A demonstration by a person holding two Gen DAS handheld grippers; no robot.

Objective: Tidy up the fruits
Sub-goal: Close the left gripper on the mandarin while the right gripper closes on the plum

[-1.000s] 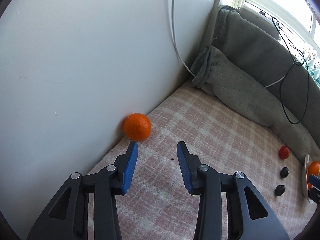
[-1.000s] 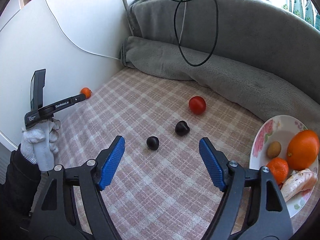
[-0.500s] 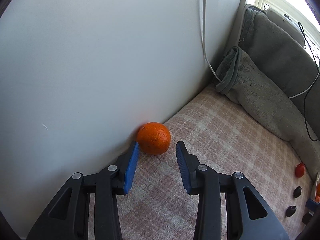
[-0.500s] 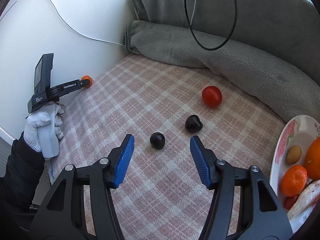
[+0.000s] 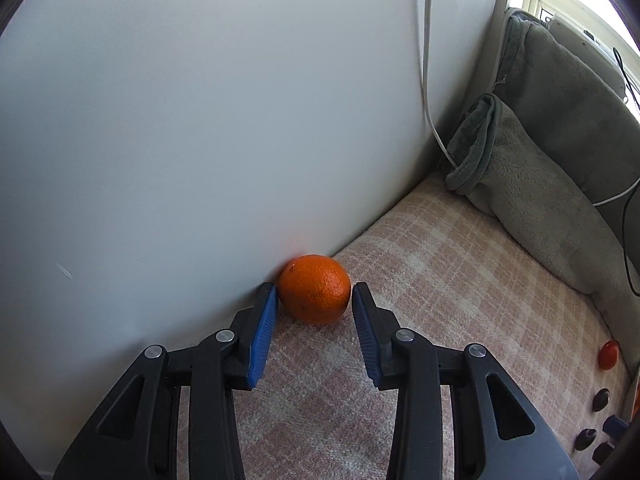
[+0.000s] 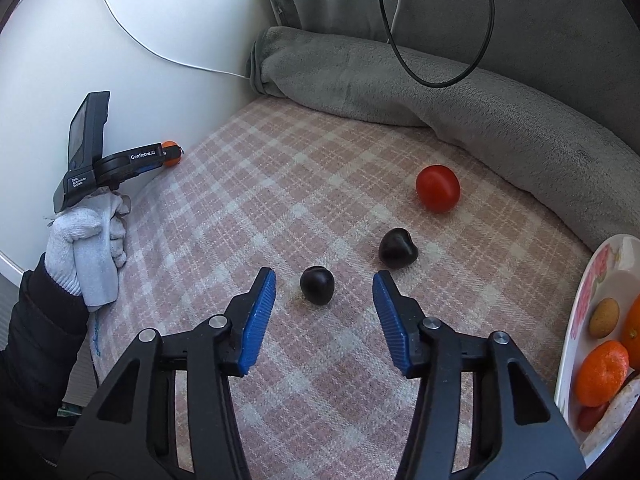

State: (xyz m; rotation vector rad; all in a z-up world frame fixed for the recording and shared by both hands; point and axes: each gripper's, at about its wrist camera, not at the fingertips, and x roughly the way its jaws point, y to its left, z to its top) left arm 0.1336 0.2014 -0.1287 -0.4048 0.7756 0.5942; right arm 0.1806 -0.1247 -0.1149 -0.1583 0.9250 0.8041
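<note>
An orange point(image 5: 314, 294) lies on the pink checked cloth point(image 5: 460, 300) against the white wall. My left gripper point(image 5: 314, 290) is open, its blue fingertips on either side of the orange's near half, very close but not visibly pressing. In the right wrist view, a small dark plum point(image 6: 317, 285) lies just ahead between the fingertips of my right gripper point(image 6: 324, 280). Its jaws are closing, and the pads stand clear of the plum. A second dark plum point(image 6: 397, 249) and a red tomato point(image 6: 437, 188) lie beyond to the right.
A flowered plate point(image 6: 592, 280) at the right edge holds oranges and other fruit. A rolled grey blanket point(image 6: 440, 92) and a cushion border the far side, with a black cable point(image 6: 440, 82) and a white cable point(image 5: 428, 80) hanging there. A gloved hand point(image 6: 86, 240) holds the left gripper by the wall.
The left gripper has come forward and down until its tips flank the orange. The right gripper has sunk toward the near plum, and its jaws have narrowed.
</note>
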